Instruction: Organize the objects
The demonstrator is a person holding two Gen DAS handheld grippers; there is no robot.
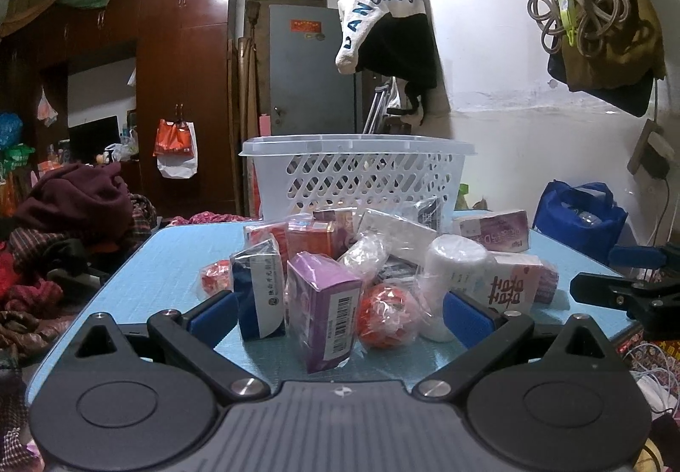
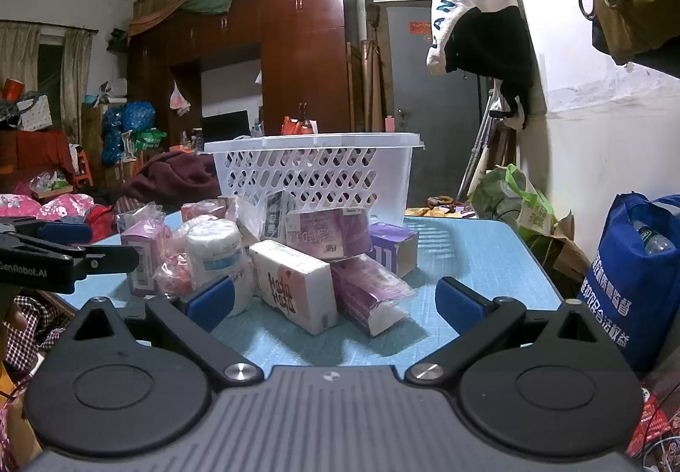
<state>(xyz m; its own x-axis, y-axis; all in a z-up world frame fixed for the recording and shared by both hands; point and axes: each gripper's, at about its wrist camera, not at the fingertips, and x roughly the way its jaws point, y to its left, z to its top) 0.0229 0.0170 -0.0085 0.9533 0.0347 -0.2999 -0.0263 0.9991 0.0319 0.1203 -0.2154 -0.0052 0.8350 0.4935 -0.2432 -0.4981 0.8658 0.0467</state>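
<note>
Both tools are at the near edge of the blue table (image 1: 178,255), and nothing is picked up yet, so I judge this is the very beginning: choosing the first thing to move. The left gripper (image 1: 340,312) has its jaws wide apart and holds nothing; just in front of it stand a purple box (image 1: 325,314), a dark blue and white box (image 1: 259,295) and a red ball in plastic wrap (image 1: 384,314). The right gripper (image 2: 335,299) is also spread apart and empty, and it faces a white tissue pack (image 2: 295,289) and a purple tissue pack (image 2: 367,293) that lies tilted beside it. All the small packages make one loose heap in the middle of the table, many of them touching or leaning on each other. Behind the heap, at the far edge, stands the white basket (image 1: 357,178); I cannot see inside it from here. Probably the things should go into this basket. The next move, I think, asks one gripper to go forward around the nearest item, close on its sides, and lift it straight up, because the neighbours are close and the plastic wraps look slippery.
</note>
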